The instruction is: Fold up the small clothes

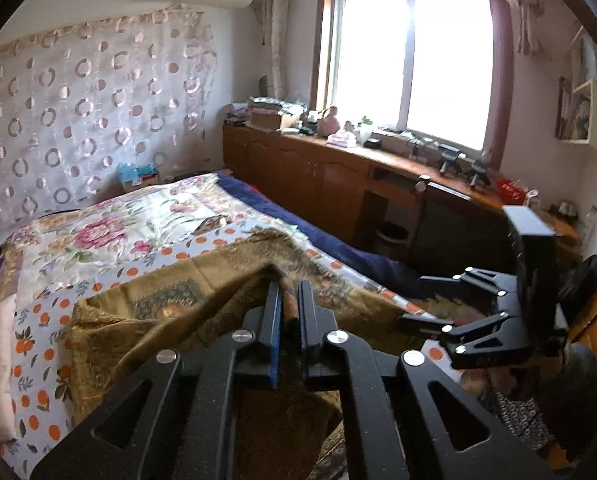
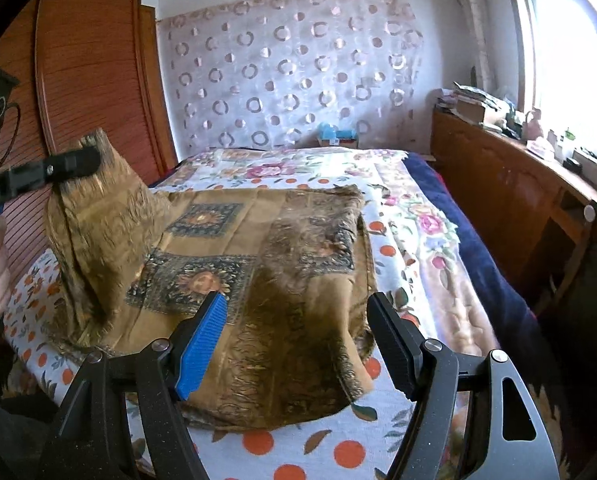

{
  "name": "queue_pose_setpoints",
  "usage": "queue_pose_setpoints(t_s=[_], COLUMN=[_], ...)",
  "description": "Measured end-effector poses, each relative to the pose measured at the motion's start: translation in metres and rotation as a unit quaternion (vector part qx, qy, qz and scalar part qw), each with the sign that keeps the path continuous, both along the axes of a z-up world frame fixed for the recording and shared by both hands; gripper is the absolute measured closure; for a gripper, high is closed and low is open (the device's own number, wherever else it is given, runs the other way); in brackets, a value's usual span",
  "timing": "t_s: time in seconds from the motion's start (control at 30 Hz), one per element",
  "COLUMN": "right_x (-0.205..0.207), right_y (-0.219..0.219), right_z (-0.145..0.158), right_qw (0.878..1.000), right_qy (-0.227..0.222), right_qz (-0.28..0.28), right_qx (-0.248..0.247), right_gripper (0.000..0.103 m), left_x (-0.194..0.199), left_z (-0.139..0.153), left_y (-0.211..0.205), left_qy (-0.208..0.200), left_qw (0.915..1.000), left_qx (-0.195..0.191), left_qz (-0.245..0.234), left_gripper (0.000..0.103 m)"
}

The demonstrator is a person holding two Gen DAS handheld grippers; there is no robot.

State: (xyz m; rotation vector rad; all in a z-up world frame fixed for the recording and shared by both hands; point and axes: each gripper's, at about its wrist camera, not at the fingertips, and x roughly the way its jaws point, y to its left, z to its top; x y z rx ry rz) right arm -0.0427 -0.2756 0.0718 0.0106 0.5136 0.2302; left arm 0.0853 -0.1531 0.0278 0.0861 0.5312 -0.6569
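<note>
A brown patterned cloth [image 2: 298,248] with dark square motifs lies spread on the bed. My left gripper [image 1: 288,286] is shut on one corner of the cloth [image 1: 234,300] and lifts it; it also shows in the right wrist view [image 2: 92,160] at the left, holding the raised corner up in a peak. My right gripper [image 2: 296,304] is open, its fingers spread just above the near edge of the cloth, holding nothing. It shows in the left wrist view [image 1: 412,300] at the right, over the bed's edge.
The bed carries a white sheet with orange dots [image 2: 338,452] and a floral cover [image 1: 110,236]. A dark blue blanket [image 2: 478,248] runs along its window side. A wooden cabinet [image 1: 318,168] with clutter stands under the window. A wooden wardrobe [image 2: 90,72] stands left.
</note>
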Motion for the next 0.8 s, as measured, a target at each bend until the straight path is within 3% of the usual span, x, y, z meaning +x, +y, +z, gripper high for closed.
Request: queue_pose_setpoints(t_s=[0.03,0.1,0.4,0.73,0.8], right_x=[0.001,0.003,0.013,0.049,0.056], right_y=[0.000,0.001,0.021,0.075,0.078], right_z=[-0.001,-0.003,0.002,-0.019,-0.018], right_qw=[1.000,1.000,0.999,0.989,0.988], right_qy=[0.003,0.006,0.011,0.052,0.051], right_qz=[0.000,0.002,0.040,0.115,0.118], right_qx=[0.001,0.000,-0.009,-0.079,-0.084], right_gripper=[0.029,0.029,0.029,0.029,0.034], left_x=[0.000,-0.004,-0.022,-0.022,-0.023], left_z=[-0.001,-0.003,-0.009,-0.032,-0.036], left_y=[0.000,0.007,0.053,0.104,0.110], left_qy=[0.004,0.009,-0.006,0.012,0.014], left_qw=[1.0000,0.9999,0.9987,0.9935,0.9929], left_qx=[-0.002,-0.013,0.001,-0.007,-0.007], left_qz=[-0.003,-0.007,0.050,0.113,0.118], left_gripper=[0.083,0.058,0.030,0.030,0.030])
